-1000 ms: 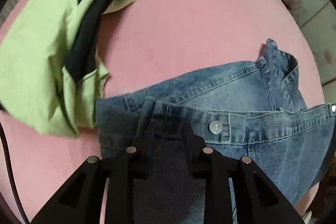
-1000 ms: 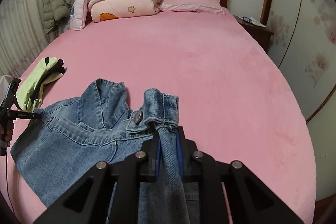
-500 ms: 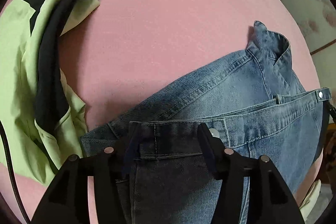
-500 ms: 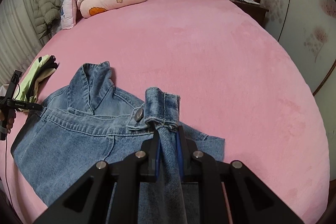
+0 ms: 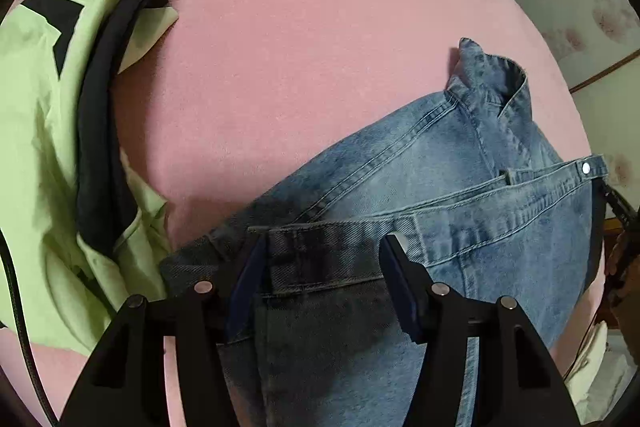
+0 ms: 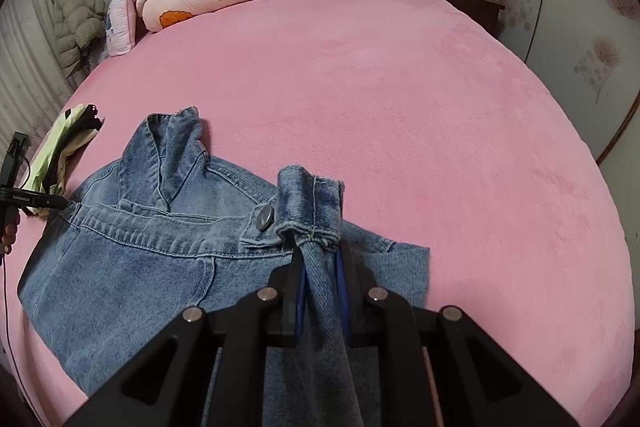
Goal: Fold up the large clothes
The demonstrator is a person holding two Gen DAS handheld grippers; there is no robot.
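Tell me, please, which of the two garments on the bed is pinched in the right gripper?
The blue denim jacket: the right gripper is shut on its bunched cuff. The lime-green garment lies apart at the bed's left edge.

1. Left tongs [image 5: 322, 265] point steeply down over the denim jacket [image 5: 472, 195]; jaws opening, a dark cuff band [image 5: 320, 255] lying between the blue pads [image 5: 244, 291], not pressed.
2. Jacket lies spread on the pink bed [image 5: 300, 47], collar [image 5: 492, 75] raised at the far right.
3. Green and black garment [image 5: 60, 147] crumpled at left, just beside the jacket's near corner.
4. Metal snap [image 5: 586, 168] on the jacket's right edge.
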